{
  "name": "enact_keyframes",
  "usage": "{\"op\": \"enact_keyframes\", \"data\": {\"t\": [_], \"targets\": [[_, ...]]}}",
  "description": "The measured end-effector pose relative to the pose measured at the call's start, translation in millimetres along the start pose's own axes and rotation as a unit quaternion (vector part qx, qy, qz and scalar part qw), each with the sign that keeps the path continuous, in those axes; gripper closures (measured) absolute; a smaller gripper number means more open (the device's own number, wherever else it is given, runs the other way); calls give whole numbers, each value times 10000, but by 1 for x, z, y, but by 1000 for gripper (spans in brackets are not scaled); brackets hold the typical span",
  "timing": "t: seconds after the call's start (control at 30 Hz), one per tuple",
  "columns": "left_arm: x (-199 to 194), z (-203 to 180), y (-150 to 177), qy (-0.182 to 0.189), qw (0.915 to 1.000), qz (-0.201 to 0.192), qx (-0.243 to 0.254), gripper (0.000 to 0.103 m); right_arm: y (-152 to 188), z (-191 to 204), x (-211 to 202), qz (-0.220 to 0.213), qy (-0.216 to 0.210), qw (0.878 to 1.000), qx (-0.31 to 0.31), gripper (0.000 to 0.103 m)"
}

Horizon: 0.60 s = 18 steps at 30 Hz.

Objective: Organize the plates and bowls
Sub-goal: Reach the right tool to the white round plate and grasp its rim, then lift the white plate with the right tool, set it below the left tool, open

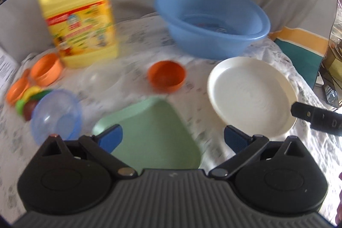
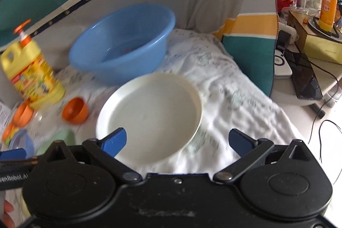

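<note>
A pale green plate (image 1: 154,136) lies on the white cloth under my left gripper (image 1: 173,138), which is open and holds nothing. To its right rests a white plate (image 1: 250,95). In the right wrist view the white plate (image 2: 149,114) sits just ahead of my right gripper (image 2: 178,141), also open, with its left finger over the plate's near rim. An orange bowl (image 1: 166,76) stands behind the green plate. At the left is a clear blue bowl (image 1: 55,114). The green plate (image 2: 59,140) shows at the lower left of the right wrist view.
A big blue basin (image 1: 213,18) stands at the back, with a yellow detergent jug (image 1: 79,20) left of it. Orange cups (image 1: 44,69) and small toys crowd the far left. Right of the cloth, a side table (image 2: 299,99) carries boxes, a bottle and cables.
</note>
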State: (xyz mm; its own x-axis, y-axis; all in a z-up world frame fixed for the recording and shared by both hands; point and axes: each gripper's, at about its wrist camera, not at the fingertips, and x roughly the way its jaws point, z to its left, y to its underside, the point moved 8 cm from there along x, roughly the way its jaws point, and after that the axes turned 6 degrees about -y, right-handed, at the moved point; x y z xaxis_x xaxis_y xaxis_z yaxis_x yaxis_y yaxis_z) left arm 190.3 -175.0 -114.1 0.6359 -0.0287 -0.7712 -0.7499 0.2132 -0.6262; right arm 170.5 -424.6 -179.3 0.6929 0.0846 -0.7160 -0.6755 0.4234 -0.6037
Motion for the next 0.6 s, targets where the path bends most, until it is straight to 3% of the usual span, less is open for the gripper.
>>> {"op": "enact_keyframes", "data": {"t": [0.13,0.3,0.33,0.4,0.5,0.6], "targets": [[25,-25,-16,-7,9999,72,135,0,-16,-16,29,-28,49,10000,-73,9],[48,-46,-23,8,9994,166,290,1,-25,-25,59,39,-23,9998,-191,34],[52,-49,-24,25,9994,183,304,4,-25,-26,65,65,-54,9998,-199,39],[60,-55,-24,66,9991,249,343,9,-25,-28,76,132,-40,9996,-251,57],[71,-61,-23,144,9986,347,367,22,-20,-28,89,248,-96,9992,-303,79],[79,-65,-18,241,9979,458,401,30,-18,-27,94,246,-154,9990,-348,80]]}}
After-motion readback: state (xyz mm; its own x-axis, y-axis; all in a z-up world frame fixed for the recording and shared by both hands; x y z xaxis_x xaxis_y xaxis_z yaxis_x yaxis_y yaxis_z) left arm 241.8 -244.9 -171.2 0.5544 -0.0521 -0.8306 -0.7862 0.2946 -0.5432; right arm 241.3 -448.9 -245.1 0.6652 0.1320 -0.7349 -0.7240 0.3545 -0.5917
